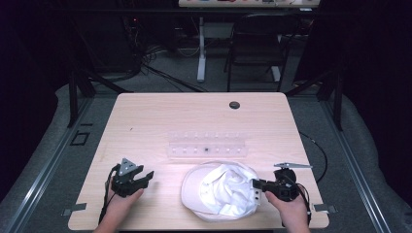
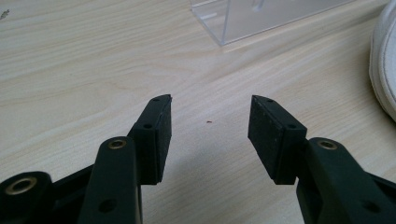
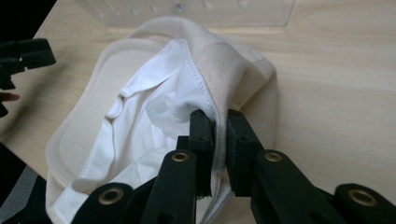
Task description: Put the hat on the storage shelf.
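- the cream fabric cap with white lining (image 1: 219,191) lies upside down on the pale wooden table (image 1: 160,119), near its six o'clock edge, just below the clear plastic rack (image 1: 206,144).
- the right gripper (image 1: 256,189) sits at the cap's three o'clock side; its jaws are pinched on the cap's rim (image 3: 219,126).
- the left gripper (image 1: 147,177) rests at the cap's nine o'clock, well apart from it, jaws spread wide over bare wood.
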`<control>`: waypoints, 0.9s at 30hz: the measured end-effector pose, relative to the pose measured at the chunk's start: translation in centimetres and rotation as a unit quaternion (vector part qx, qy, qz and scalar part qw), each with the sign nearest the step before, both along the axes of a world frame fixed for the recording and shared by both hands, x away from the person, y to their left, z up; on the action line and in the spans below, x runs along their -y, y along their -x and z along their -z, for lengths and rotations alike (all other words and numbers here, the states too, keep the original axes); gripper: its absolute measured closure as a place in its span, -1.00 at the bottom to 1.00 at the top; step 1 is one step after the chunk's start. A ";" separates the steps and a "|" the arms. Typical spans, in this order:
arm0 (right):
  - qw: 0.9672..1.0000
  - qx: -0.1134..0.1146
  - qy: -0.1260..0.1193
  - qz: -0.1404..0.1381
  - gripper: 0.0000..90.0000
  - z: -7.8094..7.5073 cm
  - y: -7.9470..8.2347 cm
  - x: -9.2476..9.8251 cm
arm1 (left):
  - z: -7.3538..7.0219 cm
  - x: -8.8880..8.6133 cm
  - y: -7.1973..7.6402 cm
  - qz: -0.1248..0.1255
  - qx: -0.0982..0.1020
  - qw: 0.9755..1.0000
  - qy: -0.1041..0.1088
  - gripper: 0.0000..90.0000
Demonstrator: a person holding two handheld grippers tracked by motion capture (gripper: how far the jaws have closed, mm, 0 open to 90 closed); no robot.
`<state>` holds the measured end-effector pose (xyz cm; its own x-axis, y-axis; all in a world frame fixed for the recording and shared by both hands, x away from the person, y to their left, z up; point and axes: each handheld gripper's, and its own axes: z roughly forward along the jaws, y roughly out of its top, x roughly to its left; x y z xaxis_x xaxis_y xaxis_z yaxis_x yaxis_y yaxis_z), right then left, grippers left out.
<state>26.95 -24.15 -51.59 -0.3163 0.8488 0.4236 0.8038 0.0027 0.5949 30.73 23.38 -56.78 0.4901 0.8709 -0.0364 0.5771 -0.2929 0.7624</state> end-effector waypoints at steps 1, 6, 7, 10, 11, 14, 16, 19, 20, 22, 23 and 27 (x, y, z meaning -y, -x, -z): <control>1.000 0.003 0.003 0.001 0.85 -0.2 -0.3 0.2 | 0.0 0.0 0.0 -0.001 0.000 1.000 0.001 0.11; 1.000 0.005 0.029 0.008 0.86 -1.0 -1.8 0.9 | 0.0 0.0 0.0 -0.002 0.000 1.000 0.001 0.11; 0.999 0.005 0.034 0.008 0.86 -1.2 -2.2 1.1 | 0.0 0.0 0.0 -0.002 0.000 1.000 0.000 0.11; 0.998 -0.002 0.057 0.007 0.85 -2.0 -3.2 1.3 | 0.1 0.0 -0.1 -0.003 -0.001 1.000 0.002 0.11; 0.998 -0.004 0.065 0.006 0.85 -2.2 -3.6 1.4 | 0.1 0.0 -0.1 -0.004 -0.002 1.000 0.003 0.11; 0.997 -0.016 0.078 -0.003 0.85 -2.7 -4.5 1.5 | 0.1 0.0 -0.1 -0.004 -0.001 1.000 0.003 0.11; 0.996 -0.025 0.089 -0.009 0.85 -3.1 -5.1 1.5 | 0.1 -0.1 -0.1 -0.004 -0.001 1.000 0.003 0.11; 0.994 -0.037 0.104 -0.018 0.85 -3.4 -5.9 1.4 | 0.1 -0.1 -0.1 -0.003 -0.002 1.000 0.002 0.11; 0.993 -0.045 0.107 -0.020 0.85 -3.5 -6.1 1.3 | 0.1 -0.1 -0.1 -0.004 -0.002 1.000 0.003 0.11; 0.992 -0.062 0.105 -0.023 0.84 -3.5 -6.5 1.2 | 0.1 0.0 -0.1 -0.004 -0.002 1.000 0.004 0.11; 0.992 -0.069 0.107 -0.023 0.84 -3.5 -6.6 1.1 | 0.1 0.0 -0.1 -0.002 -0.001 1.000 0.001 0.11; 0.988 -0.095 0.113 -0.033 0.71 -3.8 -7.0 0.8 | 0.1 0.0 -0.1 -0.002 -0.002 1.000 0.001 0.11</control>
<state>34.00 -24.93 -47.77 -0.3064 0.9092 0.2820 0.8948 0.1741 0.4111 30.80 23.40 -56.87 0.4870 0.8725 -0.0397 0.5814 -0.2899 0.7603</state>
